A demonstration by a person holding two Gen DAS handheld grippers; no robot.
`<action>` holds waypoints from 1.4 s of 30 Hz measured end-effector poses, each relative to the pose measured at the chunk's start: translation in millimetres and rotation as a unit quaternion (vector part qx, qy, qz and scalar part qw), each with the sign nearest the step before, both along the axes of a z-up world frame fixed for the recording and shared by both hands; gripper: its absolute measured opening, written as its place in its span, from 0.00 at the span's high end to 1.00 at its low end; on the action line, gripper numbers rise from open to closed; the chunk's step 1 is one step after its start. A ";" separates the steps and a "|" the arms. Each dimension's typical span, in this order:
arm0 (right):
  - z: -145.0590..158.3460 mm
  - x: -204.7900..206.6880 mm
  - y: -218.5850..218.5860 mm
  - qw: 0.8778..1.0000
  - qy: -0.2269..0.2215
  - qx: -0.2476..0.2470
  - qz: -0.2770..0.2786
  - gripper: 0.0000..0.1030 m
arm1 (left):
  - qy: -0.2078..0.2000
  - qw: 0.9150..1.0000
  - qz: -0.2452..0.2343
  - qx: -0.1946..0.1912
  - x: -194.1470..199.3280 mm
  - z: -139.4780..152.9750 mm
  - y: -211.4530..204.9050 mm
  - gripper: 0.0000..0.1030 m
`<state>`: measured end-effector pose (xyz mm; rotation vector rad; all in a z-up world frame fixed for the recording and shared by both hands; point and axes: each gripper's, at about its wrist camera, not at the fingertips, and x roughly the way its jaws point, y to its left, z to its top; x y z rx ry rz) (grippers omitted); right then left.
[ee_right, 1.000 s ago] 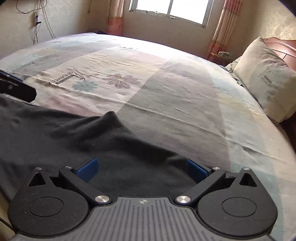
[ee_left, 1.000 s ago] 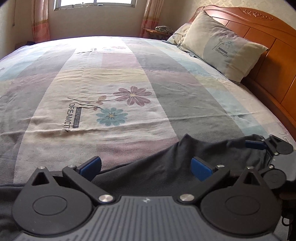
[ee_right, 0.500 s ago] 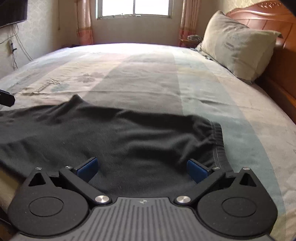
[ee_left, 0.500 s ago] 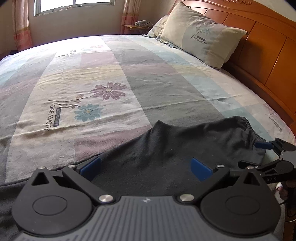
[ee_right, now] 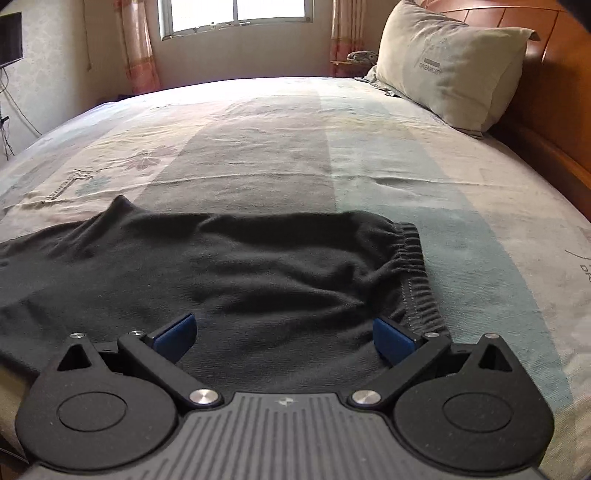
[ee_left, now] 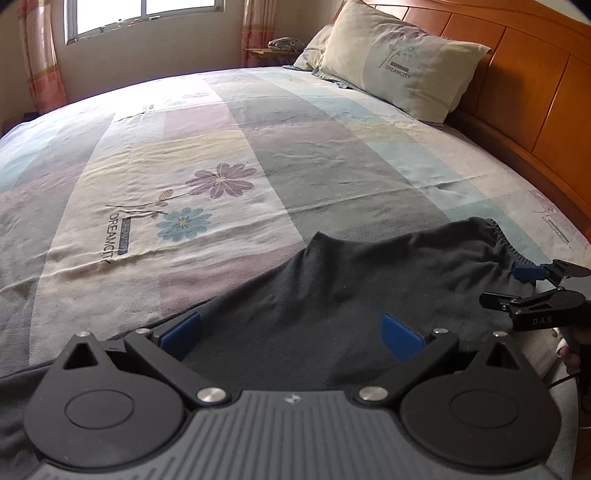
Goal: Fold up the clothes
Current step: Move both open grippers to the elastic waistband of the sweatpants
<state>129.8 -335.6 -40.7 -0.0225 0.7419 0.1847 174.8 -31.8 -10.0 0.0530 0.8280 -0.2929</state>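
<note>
Both claws spread wide above black trousers (ee_right: 258, 273); contact unclear.

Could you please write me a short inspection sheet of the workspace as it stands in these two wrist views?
Surface: bed with a patchwork flower-print sheet, lightly creased.
Job's things: dark trousers spread flat near the bed's near edge, elastic waistband toward the headboard side.
Clutter: nothing seen on the sheet besides the pillows.
Grippers: left gripper open, over the trousers; right gripper open, over the waistband end. Neither holds cloth.
Cables: wires hang on the wall at far left in the right wrist view; none on the bed.
Surroundings: wooden headboard, window with curtains, bedside stand holding a small object, too small to tell.
</note>
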 end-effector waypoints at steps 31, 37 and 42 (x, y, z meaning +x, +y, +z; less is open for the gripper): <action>-22.0 -5.3 42.7 1.000 -0.004 -0.013 0.000 0.00 | 0.083 0.996 -0.014 0.027 -17.8 -56.4 1.0 0.01; -13.7 -12.7 46.6 1.000 0.002 -0.015 -0.020 0.00 | 0.086 0.996 -0.015 0.035 -23.0 -70.8 -0.9 0.01; 3.8 -26.5 68.4 1.000 -0.005 0.012 -0.007 0.00 | 0.095 0.994 -0.043 0.027 -29.8 -62.8 3.6 0.01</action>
